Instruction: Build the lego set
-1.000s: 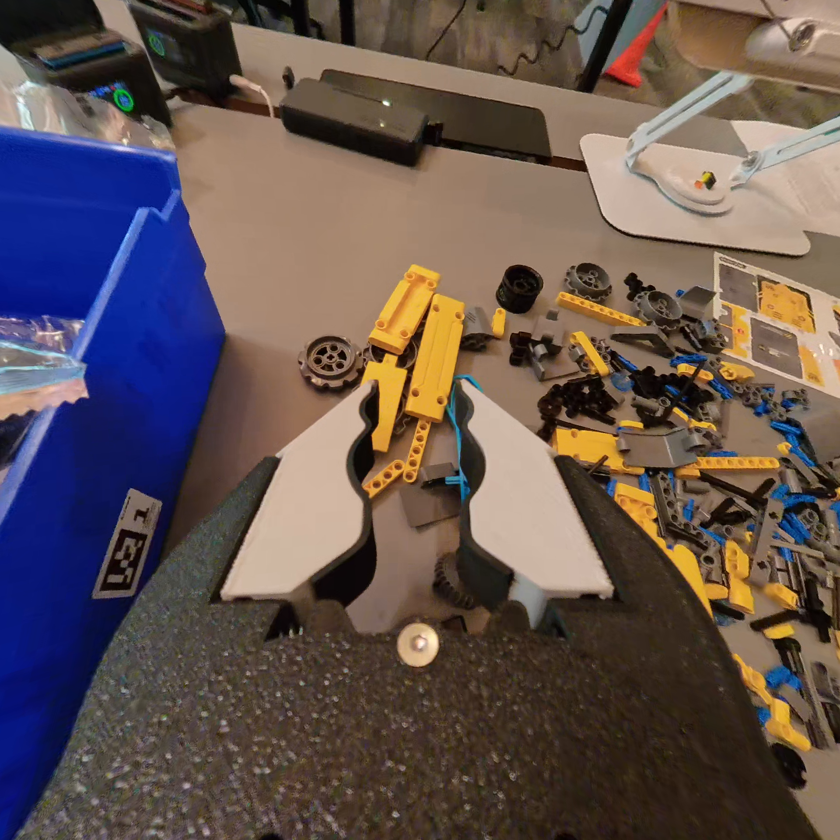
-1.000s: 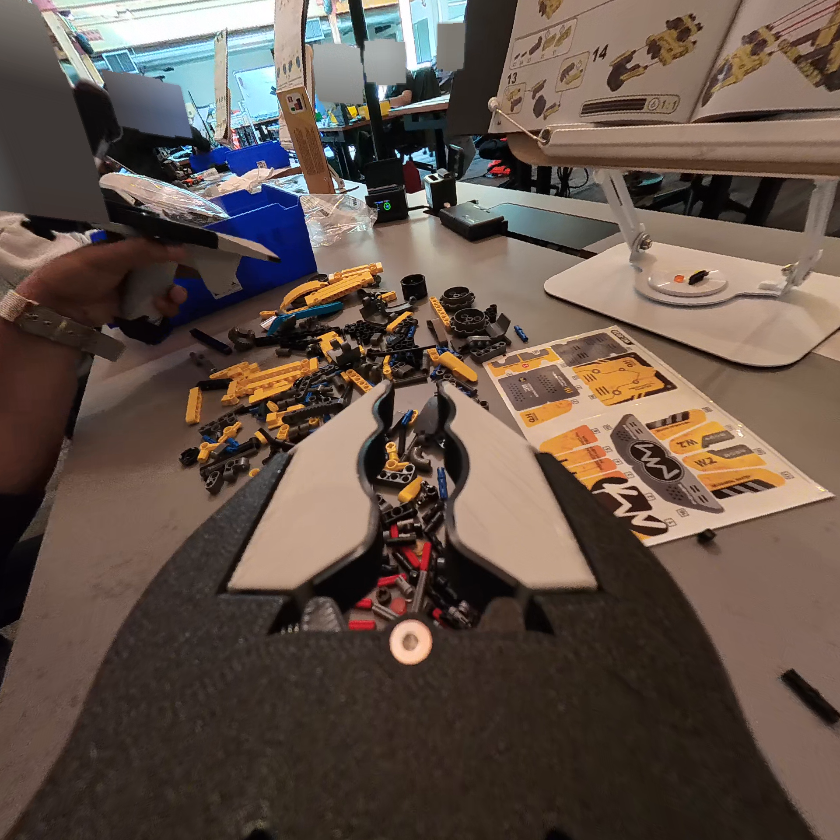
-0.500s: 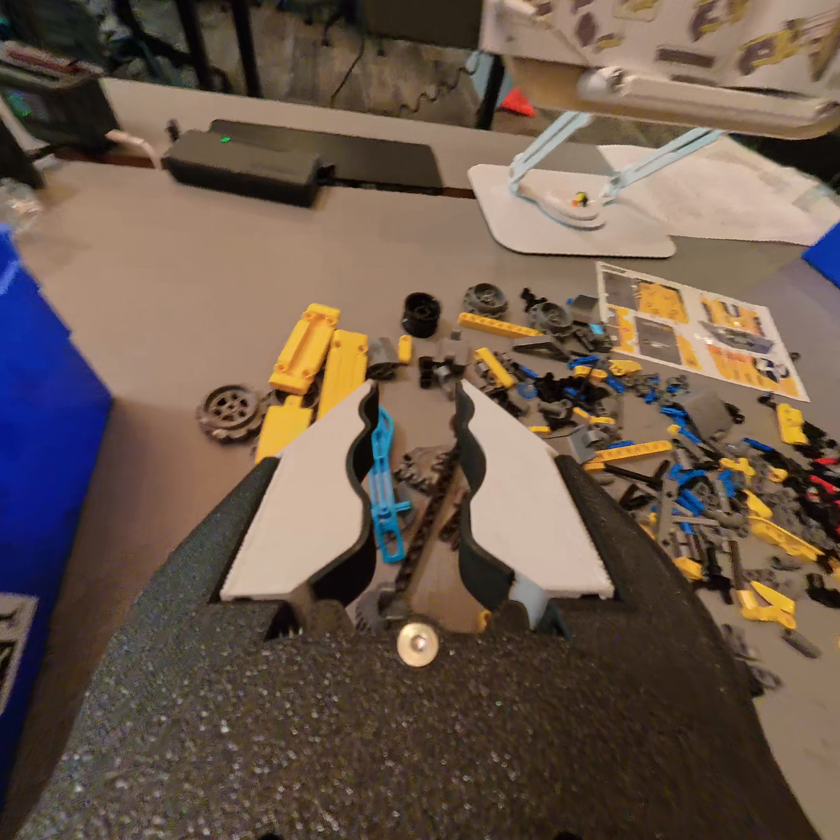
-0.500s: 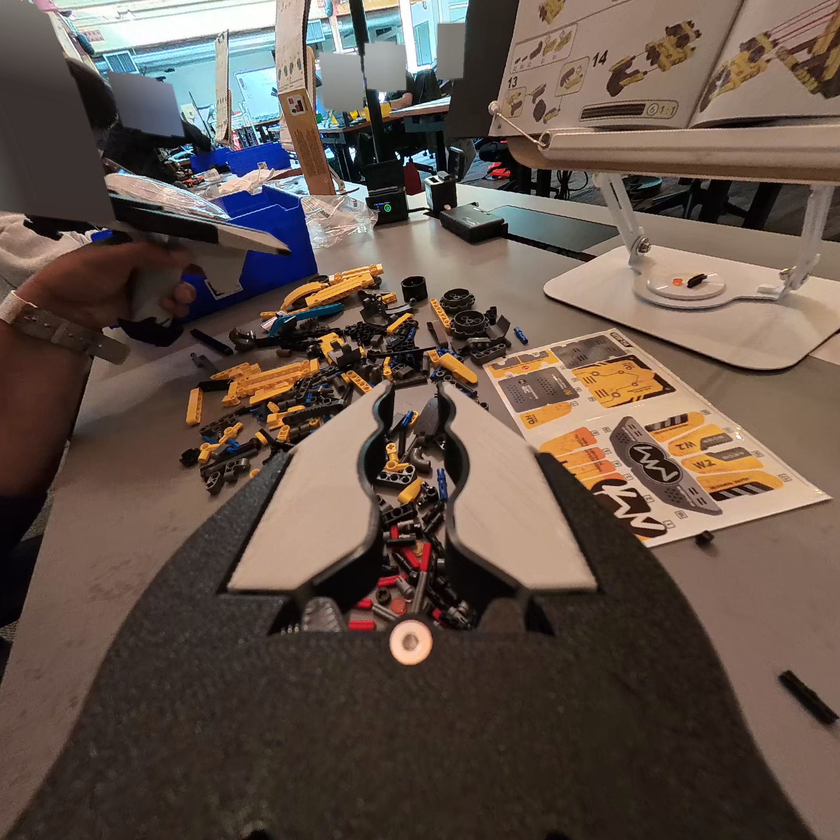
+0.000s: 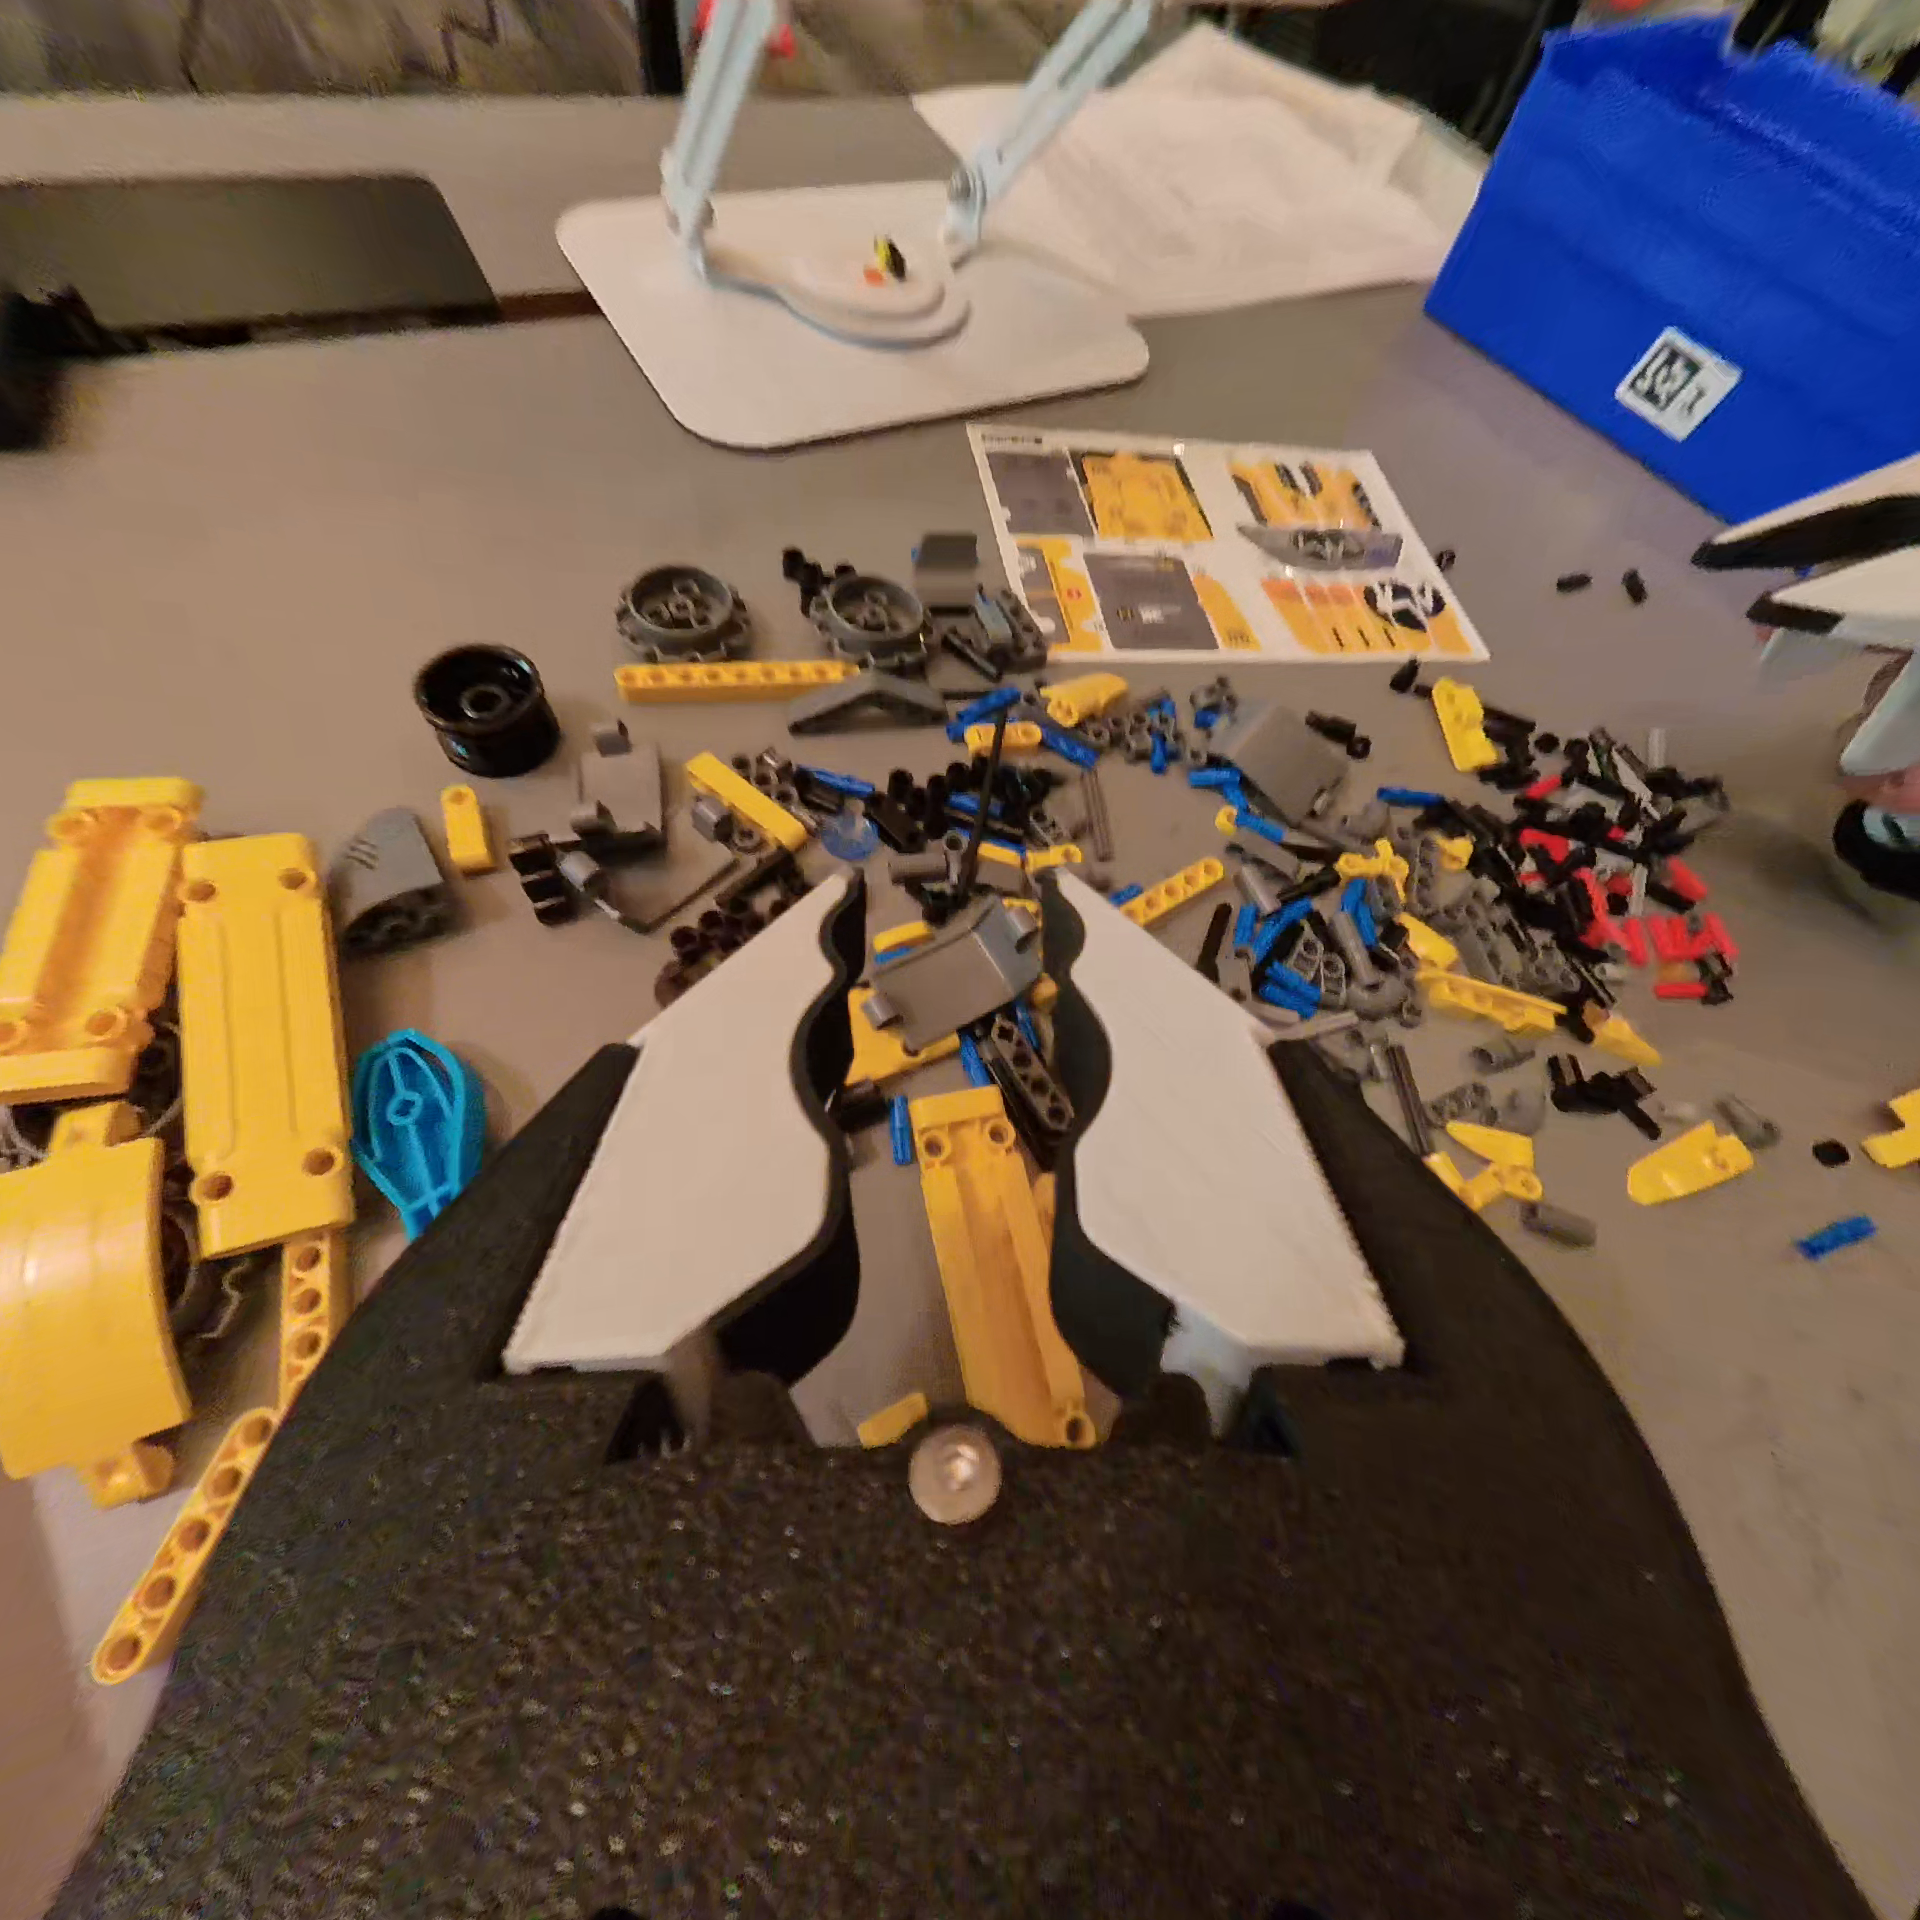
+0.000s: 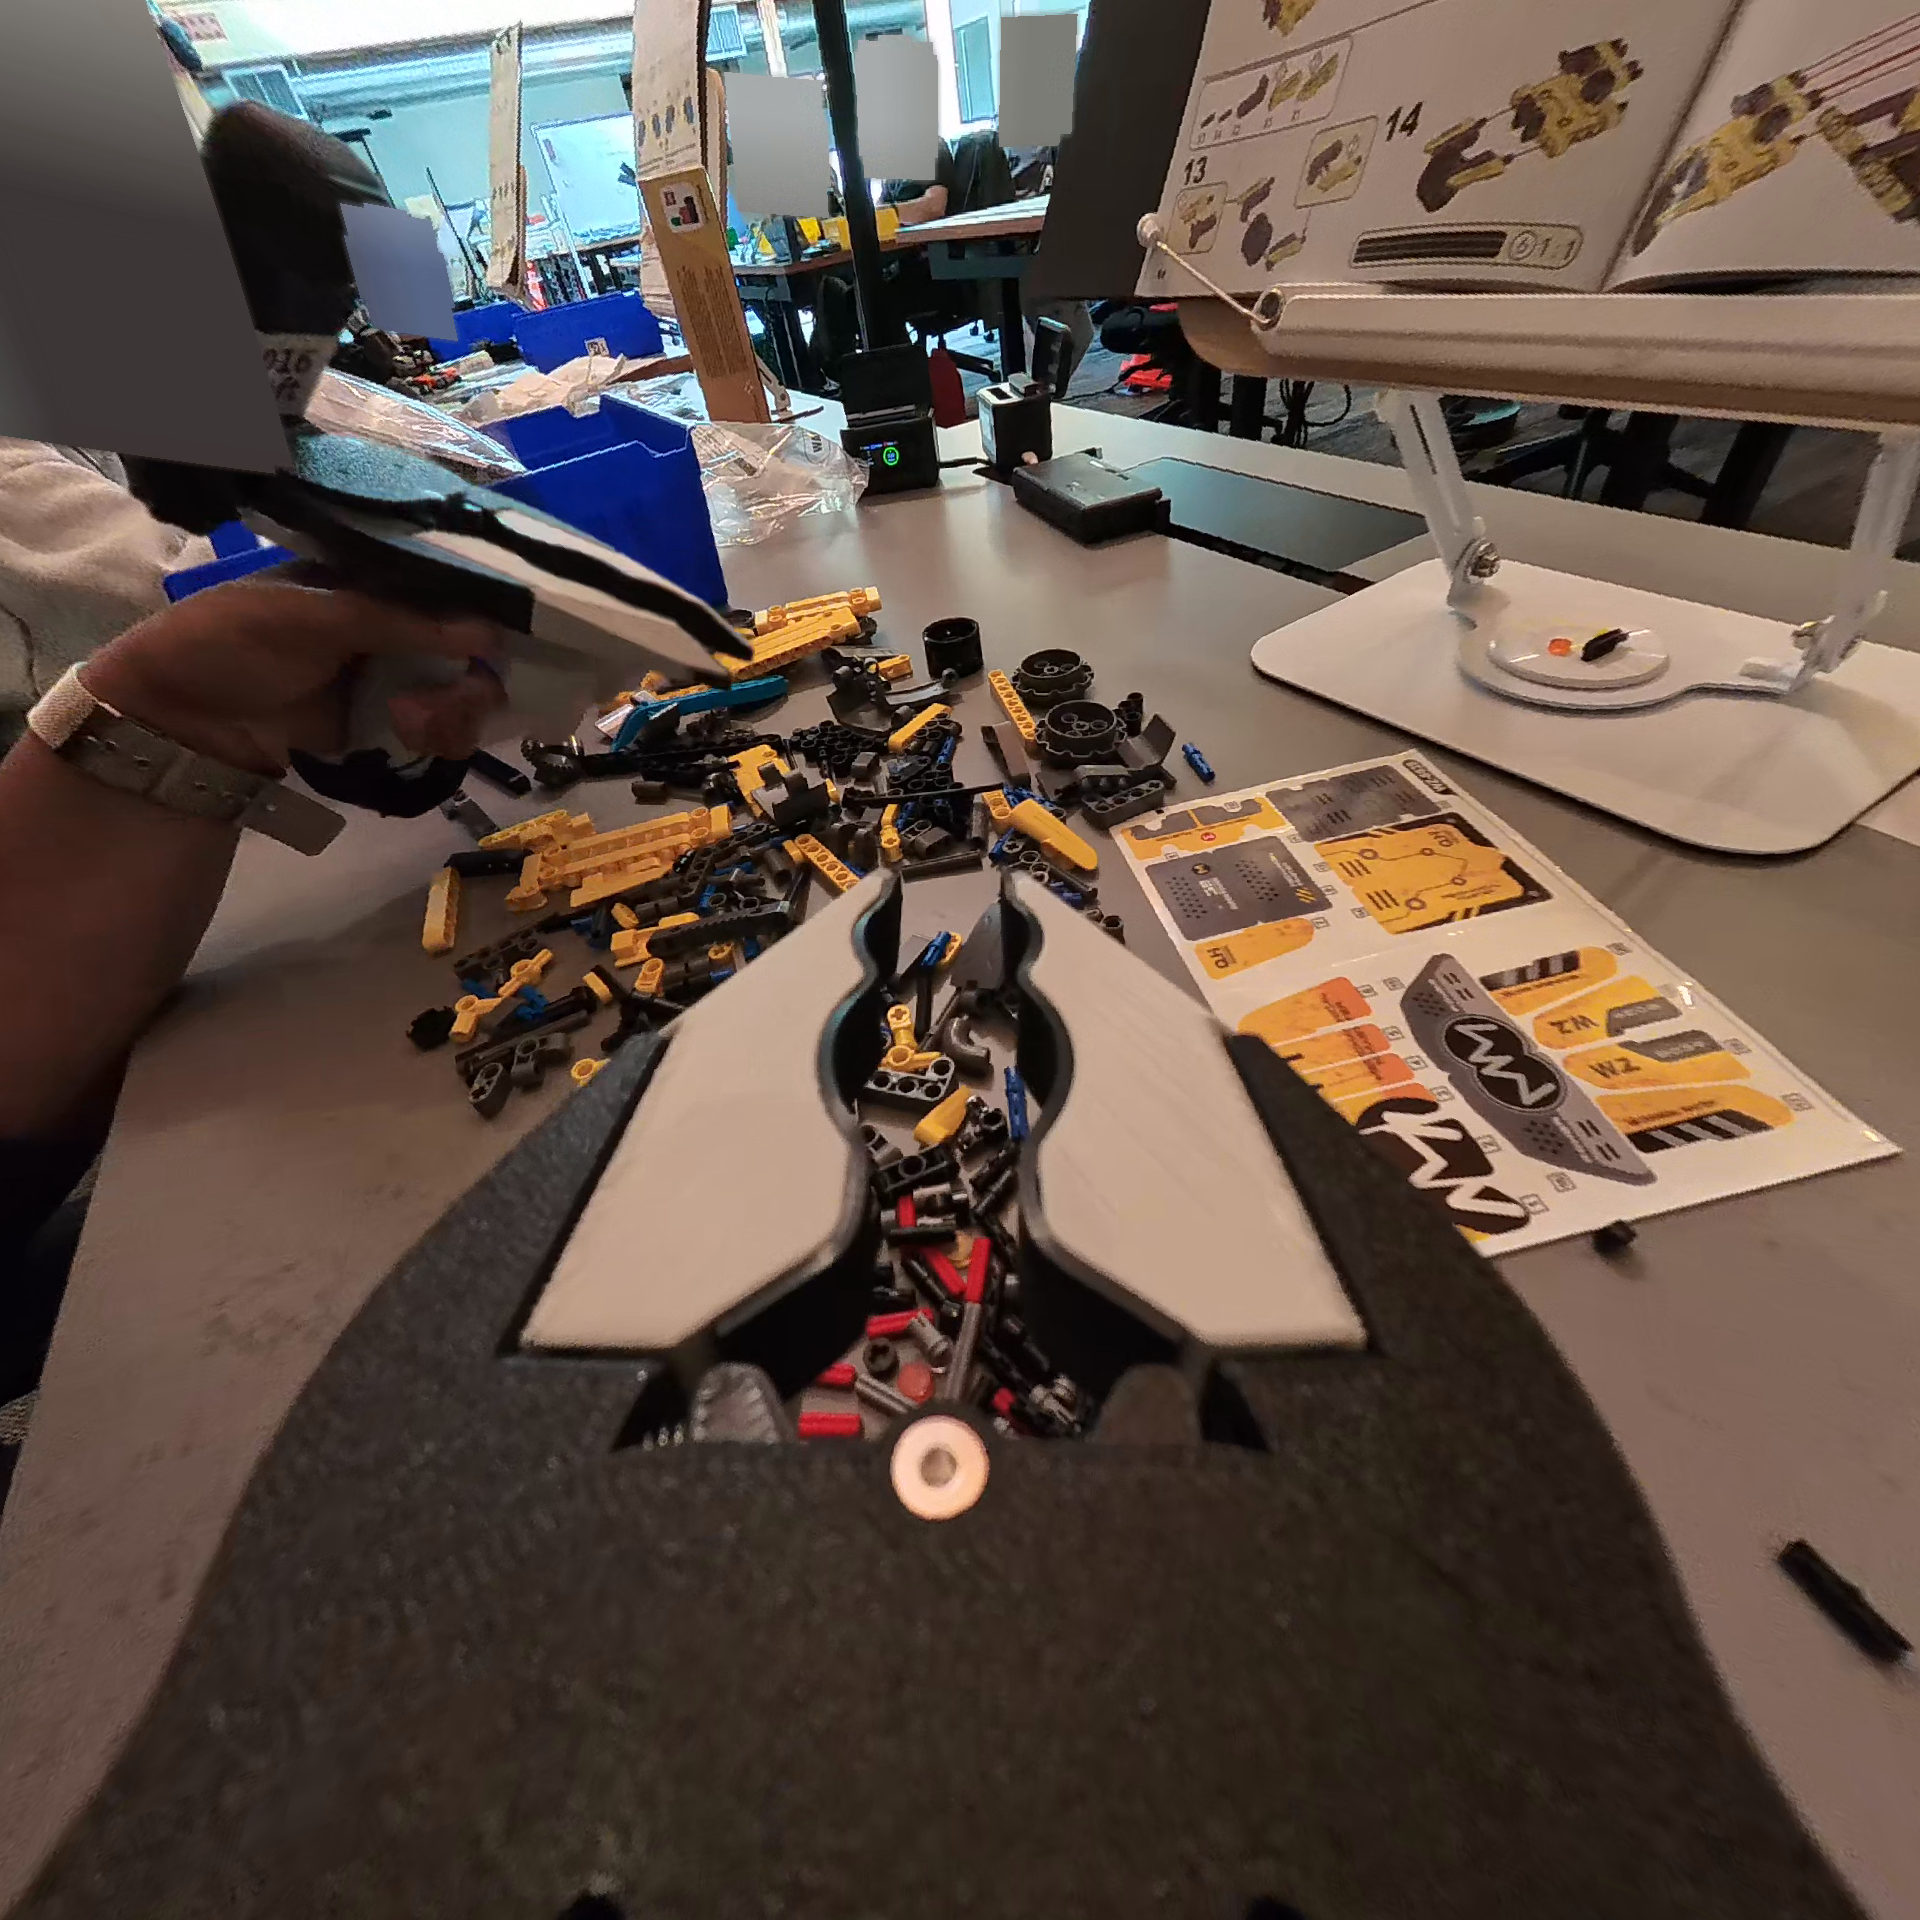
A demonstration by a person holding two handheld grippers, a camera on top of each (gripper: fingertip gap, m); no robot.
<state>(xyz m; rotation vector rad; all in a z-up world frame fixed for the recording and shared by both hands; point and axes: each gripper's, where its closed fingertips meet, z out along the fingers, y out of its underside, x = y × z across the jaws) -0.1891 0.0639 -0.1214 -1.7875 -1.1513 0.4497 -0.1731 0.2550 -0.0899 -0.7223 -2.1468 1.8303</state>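
A pile of small toy building pieces (image 5: 1299, 914) in yellow, black, blue, grey and red lies spread on the grey table (image 5: 312, 540). My left gripper (image 5: 950, 891) is open and empty and hovers over the pile's left part. A grey angled piece (image 5: 951, 982) and a long yellow panel (image 5: 992, 1257) lie below its gap. It also shows in the right wrist view (image 6: 623, 613), held by a hand (image 6: 270, 675). My right gripper (image 6: 951, 891) is open and empty, low over the near end of the pile (image 6: 727, 862), with red and black pins (image 6: 935, 1268) under it.
Large yellow panels (image 5: 260, 1039), a teal piece (image 5: 416, 1122) and a black wheel (image 5: 483, 707) lie at the left. A sticker sheet (image 6: 1455, 1018) lies right of the pile. A white book stand (image 6: 1558, 727) holds an open booklet (image 6: 1507, 156). Blue bins (image 5: 1714, 239) (image 6: 623, 488) stand at both sides. About 20 cm separates my left fingertips from my right. Between my left fingertips and the grey angled piece (image 5: 951, 982) there is roughly 6 cm. My right wrist view (image 6: 794, 802) looks at it from another angle.
My left gripper has swung right, away from the blue bin and the big yellow panels, to over the middle of the pile. The right gripper has stayed still.
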